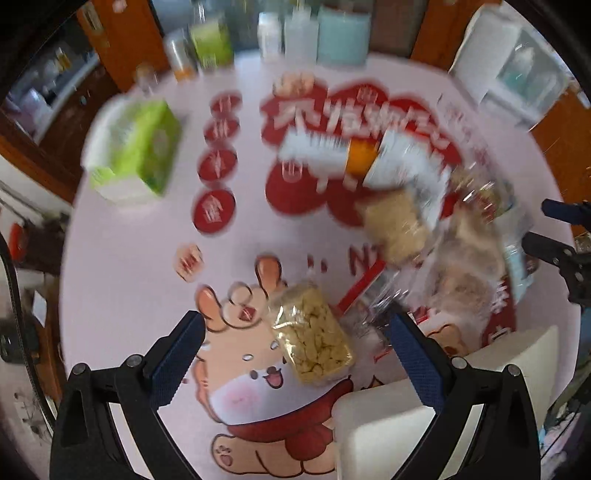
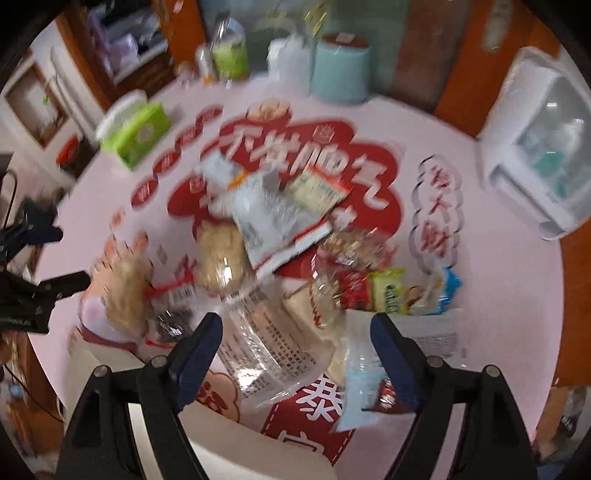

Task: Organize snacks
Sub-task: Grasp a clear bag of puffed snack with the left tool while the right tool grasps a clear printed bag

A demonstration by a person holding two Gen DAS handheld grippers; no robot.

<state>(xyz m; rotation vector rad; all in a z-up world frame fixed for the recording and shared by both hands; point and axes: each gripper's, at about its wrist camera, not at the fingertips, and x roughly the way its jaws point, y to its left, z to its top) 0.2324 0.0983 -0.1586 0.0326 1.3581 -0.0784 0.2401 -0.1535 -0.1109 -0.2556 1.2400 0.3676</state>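
Both jaws wide open: left gripper (image 1: 295, 354) over the yellow snack bag (image 1: 314, 334), right gripper (image 2: 297, 350) over the clear printed packet (image 2: 273, 350), lower centre of frame.

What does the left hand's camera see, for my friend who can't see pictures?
The left gripper hangs open over a clear bag of yellow puffed snacks on a pink tablecloth with a cartoon animal. More snack packets lie in a blurry pile beyond, and a green tissue pack sits far left.

Looks like a home dining room: worktop (image 1: 122, 258) under a pink cartoon cloth, green tissue pack (image 1: 135, 147), bottles (image 1: 269, 35), wooden cabinets (image 2: 122, 48) behind.
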